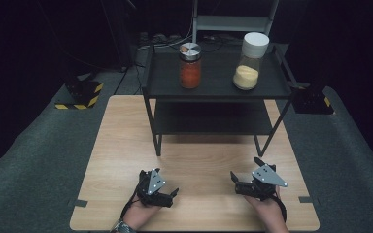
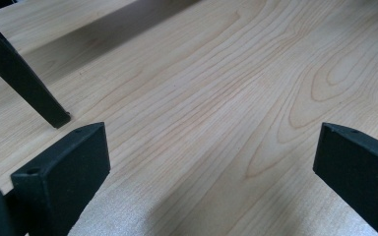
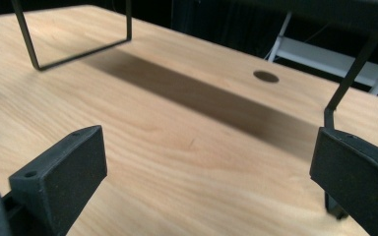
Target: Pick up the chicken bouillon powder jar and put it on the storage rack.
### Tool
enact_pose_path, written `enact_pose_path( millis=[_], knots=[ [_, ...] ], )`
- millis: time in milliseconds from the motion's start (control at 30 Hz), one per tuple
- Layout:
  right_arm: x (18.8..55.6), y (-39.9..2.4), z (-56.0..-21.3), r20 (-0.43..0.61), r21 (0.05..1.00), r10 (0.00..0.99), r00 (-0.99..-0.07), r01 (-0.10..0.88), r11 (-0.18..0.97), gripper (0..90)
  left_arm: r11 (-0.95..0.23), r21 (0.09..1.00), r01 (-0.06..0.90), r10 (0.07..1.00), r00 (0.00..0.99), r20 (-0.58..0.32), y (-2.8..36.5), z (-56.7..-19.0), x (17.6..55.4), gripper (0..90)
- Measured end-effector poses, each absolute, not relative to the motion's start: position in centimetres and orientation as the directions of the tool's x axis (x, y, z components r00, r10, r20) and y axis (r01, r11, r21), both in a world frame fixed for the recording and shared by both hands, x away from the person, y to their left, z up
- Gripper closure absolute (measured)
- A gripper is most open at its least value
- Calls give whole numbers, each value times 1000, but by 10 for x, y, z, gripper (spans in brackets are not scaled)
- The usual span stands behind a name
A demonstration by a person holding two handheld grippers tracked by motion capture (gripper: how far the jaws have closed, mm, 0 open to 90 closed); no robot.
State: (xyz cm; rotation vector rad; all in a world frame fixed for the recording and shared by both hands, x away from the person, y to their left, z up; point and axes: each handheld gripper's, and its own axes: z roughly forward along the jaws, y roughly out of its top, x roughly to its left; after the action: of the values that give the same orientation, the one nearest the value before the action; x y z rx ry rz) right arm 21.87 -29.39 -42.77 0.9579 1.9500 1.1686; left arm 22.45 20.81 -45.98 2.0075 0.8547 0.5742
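Two jars stand on top of a black two-level shelf (image 1: 218, 86) at the far half of the wooden table (image 1: 126, 145). The left jar (image 1: 190, 67) holds orange-red contents under a metal lid. The right jar (image 1: 249, 62) is about a third full of yellow powder under a white lid. My left gripper (image 1: 160, 180) rests low over the table's near edge, open and empty (image 2: 211, 137). My right gripper (image 1: 246, 169) sits to its right, also open with nothing between its jaws (image 3: 209, 135). Both are in front of the shelf, well short of the jars.
The shelf's front left leg (image 2: 27, 81) stands just ahead of my left gripper. Thin black shelf legs (image 3: 347, 83) rise near my right gripper, and a round hole (image 3: 266, 76) is in the tabletop. Yellow-black striped bases (image 1: 80, 94) sit on the grey floor.
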Motion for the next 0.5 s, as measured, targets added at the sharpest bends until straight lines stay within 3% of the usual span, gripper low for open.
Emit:
enact_pose_path(
  millis=[500],
  knots=[
    [216,-299,-451,-172,883,850,-498,305,357,0,-404,845,351,744,663,81,208,-460,225,9]
  ],
)
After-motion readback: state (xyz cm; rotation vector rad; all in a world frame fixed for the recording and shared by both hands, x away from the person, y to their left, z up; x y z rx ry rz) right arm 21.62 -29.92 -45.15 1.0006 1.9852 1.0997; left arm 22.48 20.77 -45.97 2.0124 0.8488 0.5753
